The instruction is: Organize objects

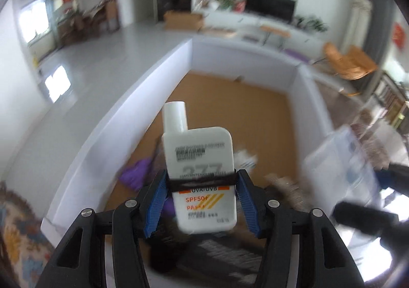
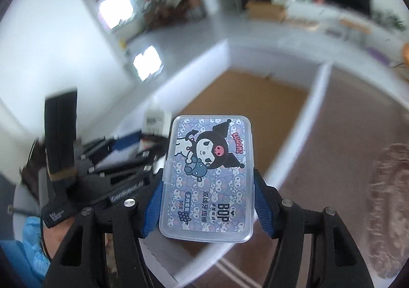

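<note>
Left hand-held gripper (image 1: 202,183) grips a sunscreen bottle (image 1: 198,173), long axis upright, cap away. Right hand-held gripper (image 2: 208,193) clamps a floss-pick box (image 2: 208,175); both hang above the white-walled bin (image 1: 143,99), its brown floor ahead and below.

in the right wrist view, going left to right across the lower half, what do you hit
blue sleeve → left gripper, holding a white bottle → clear floss pick box clamped in the right gripper → white divider wall → fringed rug
</note>
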